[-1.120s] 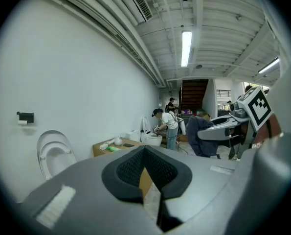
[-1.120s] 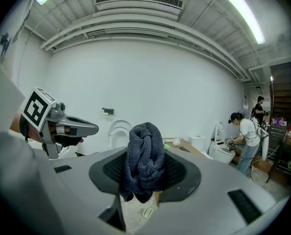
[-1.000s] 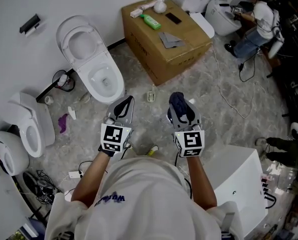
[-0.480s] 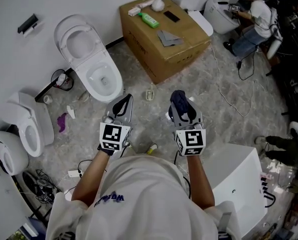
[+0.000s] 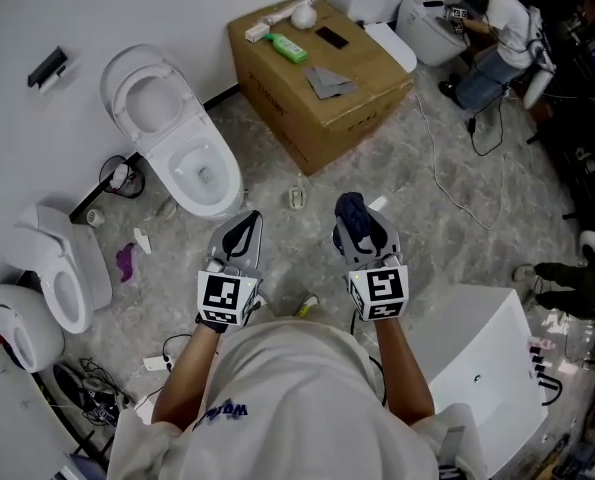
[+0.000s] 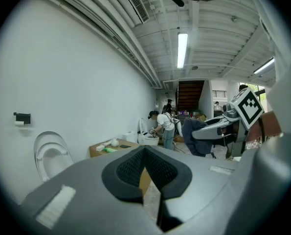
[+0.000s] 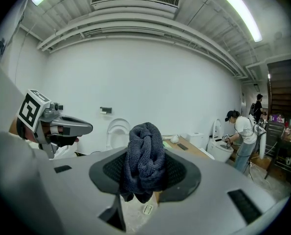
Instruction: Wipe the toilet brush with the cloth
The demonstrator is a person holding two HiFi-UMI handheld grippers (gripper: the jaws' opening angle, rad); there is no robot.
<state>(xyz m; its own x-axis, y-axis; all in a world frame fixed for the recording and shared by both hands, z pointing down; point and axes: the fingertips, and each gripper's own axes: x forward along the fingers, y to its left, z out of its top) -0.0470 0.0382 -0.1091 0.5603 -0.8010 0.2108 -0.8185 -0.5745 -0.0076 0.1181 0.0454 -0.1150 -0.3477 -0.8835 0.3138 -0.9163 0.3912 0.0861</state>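
Observation:
My right gripper point(image 5: 353, 211) is shut on a dark blue knitted cloth point(image 7: 144, 161), bunched up between its pads and held at chest height over the marble floor. Beside it on the left, my left gripper point(image 5: 246, 222) has its jaws together with nothing in them. A white item with a round head and a straight handle, which looks like the toilet brush point(image 5: 300, 13), lies on the far edge of the cardboard box point(image 5: 322, 98), well ahead of both grippers. In the left gripper view the cloth point(image 6: 192, 135) hangs from the right gripper point(image 6: 218, 126).
On the box lie a green bottle point(image 5: 286, 48), a black phone point(image 5: 332, 36) and a grey rag point(image 5: 329, 80). An open toilet point(image 5: 177, 143) stands front left, more toilets point(image 5: 62, 268) at far left, a white unit point(image 5: 487, 358) at right. A person point(image 5: 492, 33) bends at top right.
The head view has shifted a little, so the box and toilet sit slightly further up and left. Both grippers keep the same posture, and the cloth stays held.

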